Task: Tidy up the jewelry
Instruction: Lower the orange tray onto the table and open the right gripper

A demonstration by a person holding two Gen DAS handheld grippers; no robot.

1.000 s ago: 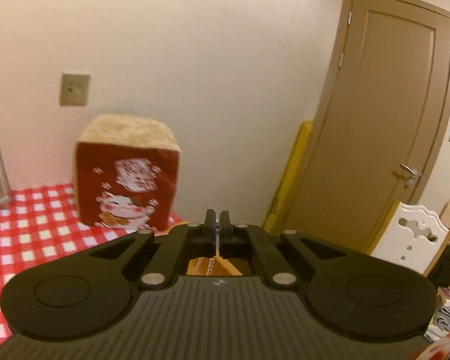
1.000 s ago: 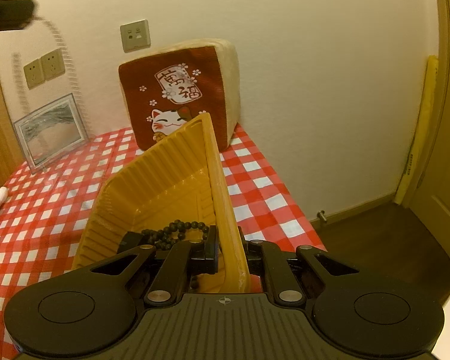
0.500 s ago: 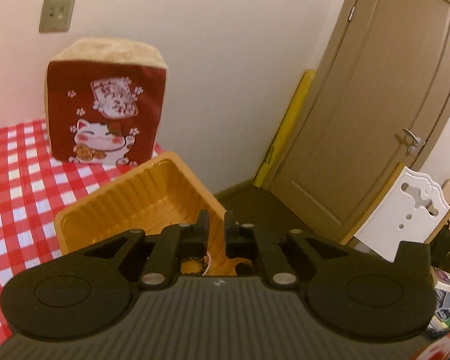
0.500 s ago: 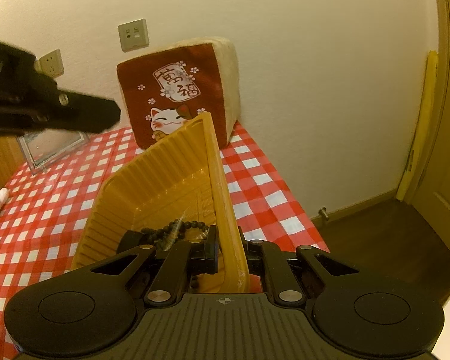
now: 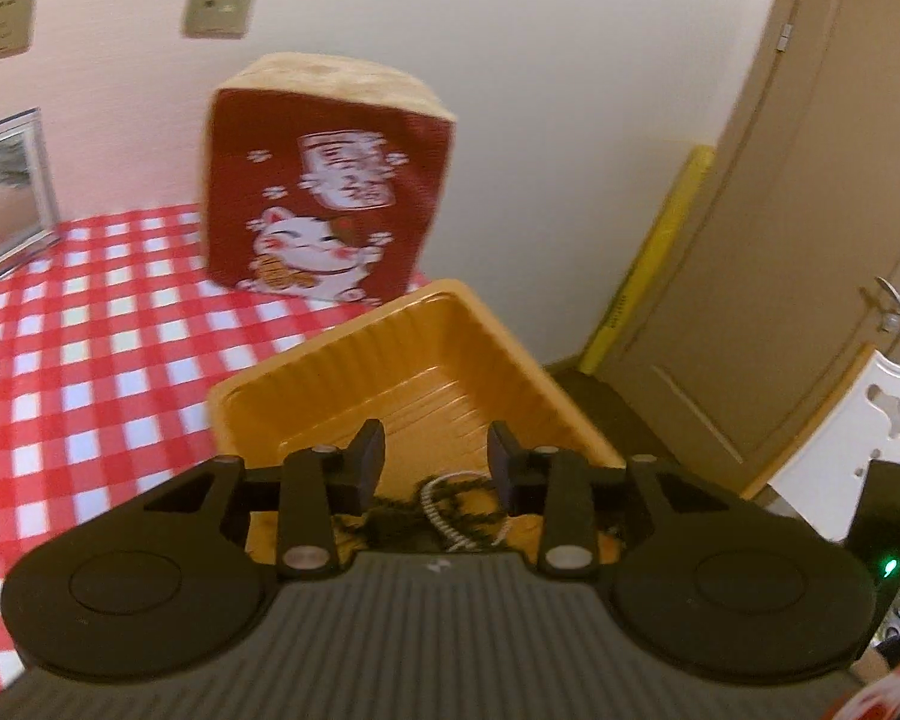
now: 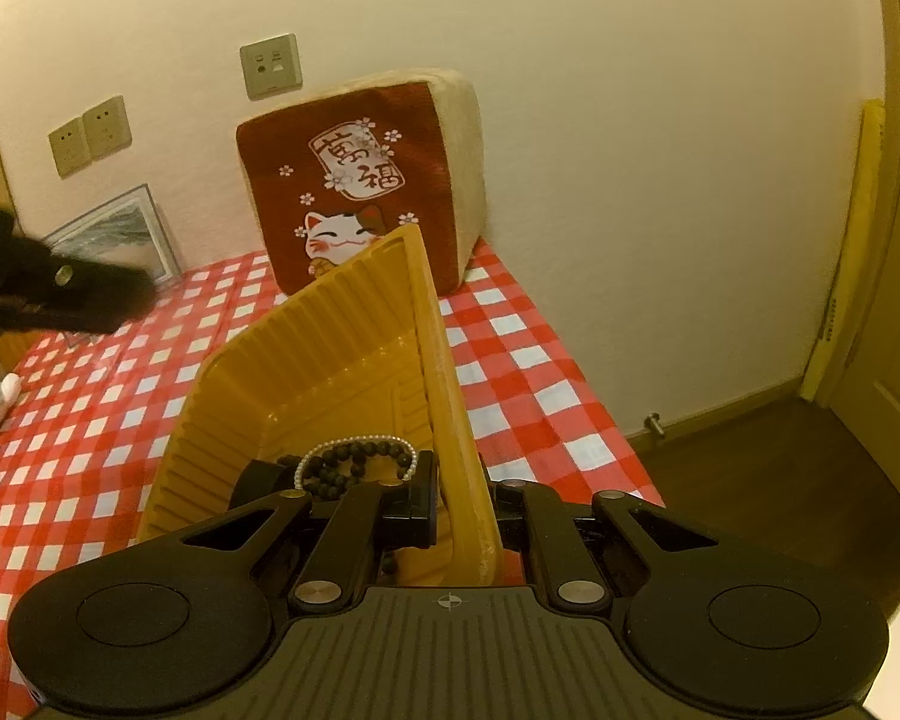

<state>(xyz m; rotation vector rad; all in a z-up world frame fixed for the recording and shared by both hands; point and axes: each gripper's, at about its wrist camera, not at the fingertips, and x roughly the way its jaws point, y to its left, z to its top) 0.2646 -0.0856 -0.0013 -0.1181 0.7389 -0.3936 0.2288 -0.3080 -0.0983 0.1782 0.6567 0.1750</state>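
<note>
Two strands now lie in the orange tray [image 6: 306, 402]: a pearl strand [image 6: 354, 443] draped over a dark bead bracelet [image 6: 348, 465], both at the tray's near end. The right gripper [image 6: 463, 495] is clenched on the tray's right wall, holding it tilted near the right edge of the checked tablecloth [image 6: 90, 420]. The left gripper [image 5: 437, 461] hangs just above the same tray, its jaws having just been opening; nothing is between them, and the pearls sit loose below. I judge the drop-off step is finishing. Next, the left gripper should lift clear and go for another piece, though no other jewelry shows in either view. The right grip should hold steady, since the tilted tray sits close to the cloth's edge and could spill. Behind the tray stands a lucky-cat cushion [image 6: 360, 180] at the wall. A framed picture [image 6: 120, 234] leans at the far left corner, well apart.
</note>
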